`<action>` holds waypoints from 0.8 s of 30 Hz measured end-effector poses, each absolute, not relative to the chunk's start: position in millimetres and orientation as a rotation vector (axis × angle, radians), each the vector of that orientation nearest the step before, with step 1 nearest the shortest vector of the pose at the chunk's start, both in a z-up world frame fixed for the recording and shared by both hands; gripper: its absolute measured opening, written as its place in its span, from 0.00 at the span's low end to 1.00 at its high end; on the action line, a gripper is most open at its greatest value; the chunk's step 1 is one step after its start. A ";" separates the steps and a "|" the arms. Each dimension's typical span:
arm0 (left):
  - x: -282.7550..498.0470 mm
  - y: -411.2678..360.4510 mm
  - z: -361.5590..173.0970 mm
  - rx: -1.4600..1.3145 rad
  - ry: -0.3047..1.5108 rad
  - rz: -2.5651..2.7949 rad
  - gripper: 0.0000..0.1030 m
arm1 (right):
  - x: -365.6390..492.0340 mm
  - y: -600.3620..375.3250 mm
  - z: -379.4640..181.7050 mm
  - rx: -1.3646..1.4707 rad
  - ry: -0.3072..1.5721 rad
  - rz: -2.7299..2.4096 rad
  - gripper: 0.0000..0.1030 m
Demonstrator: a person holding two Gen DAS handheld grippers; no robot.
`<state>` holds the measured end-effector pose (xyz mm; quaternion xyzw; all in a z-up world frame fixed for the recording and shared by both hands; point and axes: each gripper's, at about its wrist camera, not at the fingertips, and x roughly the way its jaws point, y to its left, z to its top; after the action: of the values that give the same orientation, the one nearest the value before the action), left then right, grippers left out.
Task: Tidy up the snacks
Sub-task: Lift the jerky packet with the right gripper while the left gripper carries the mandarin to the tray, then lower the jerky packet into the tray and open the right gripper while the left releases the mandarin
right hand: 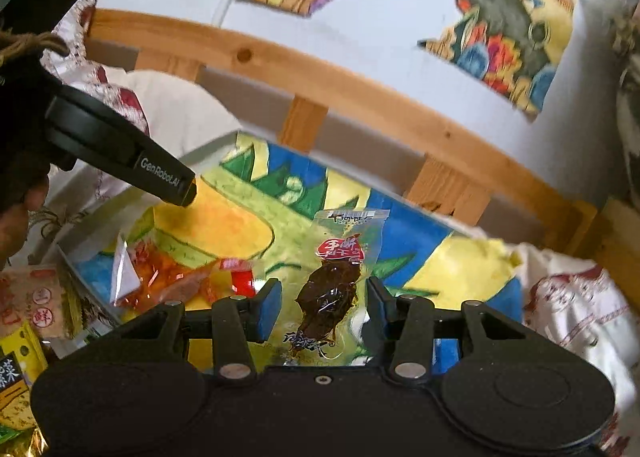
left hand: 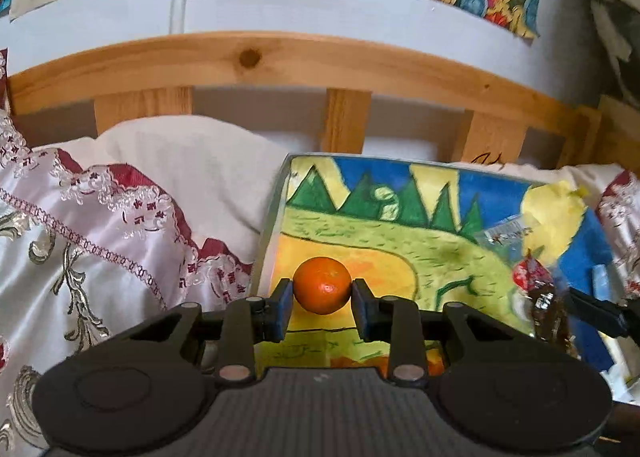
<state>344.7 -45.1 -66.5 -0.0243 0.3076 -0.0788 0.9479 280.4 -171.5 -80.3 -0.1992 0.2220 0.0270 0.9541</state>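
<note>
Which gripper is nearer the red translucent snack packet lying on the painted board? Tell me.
Right. The right gripper, shut on a brown snack pouch, sits just beside the red packet. The left gripper, holding the orange, is farther back above it.

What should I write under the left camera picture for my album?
Tongs squeezing a little orange above a colourful painted board on the bed.

Your items: orange mandarin (left hand: pixel 322 286), round, lower centre of frame; clear snack packet (right hand: pixel 340 285), dark contents, red label, upright, lower centre of frame.
</note>
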 end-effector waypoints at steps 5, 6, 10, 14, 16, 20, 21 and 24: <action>351.3 -46.3 -75.0 -0.046 0.653 -0.163 0.34 | 286.4 -172.9 -91.0 -0.397 0.495 0.045 0.47; 352.1 -47.3 -75.9 -0.042 0.656 -0.167 0.34 | 287.9 -173.4 -92.7 -0.393 0.505 0.044 0.47; 352.3 -50.9 -79.9 -0.013 0.667 -0.169 0.34 | 290.1 -174.4 -97.6 -0.378 0.537 0.047 0.47; 354.5 -51.8 -83.6 -0.002 0.683 -0.174 0.34 | 290.8 -175.3 -99.2 -0.368 0.548 0.049 0.47; 355.5 -51.5 -85.3 -0.002 0.694 -0.175 0.34 | 291.2 -175.3 -100.0 -0.365 0.554 0.051 0.47; 356.5 -52.1 -88.0 0.004 0.700 -0.174 0.34 | 292.0 -175.3 -101.6 -0.368 0.562 0.053 0.48; 356.4 -52.5 -88.0 0.009 0.700 -0.174 0.34 | 292.5 -175.4 -102.2 -0.366 0.567 0.053 0.48; 357.0 -52.6 -87.7 0.011 0.707 -0.176 0.34 | 292.7 -174.7 -104.2 -0.368 0.572 0.046 0.49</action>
<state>357.0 -52.6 -87.7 0.0054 0.3456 -0.0859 0.9344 292.7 -174.7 -104.2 -0.1803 0.2804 0.0225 0.9425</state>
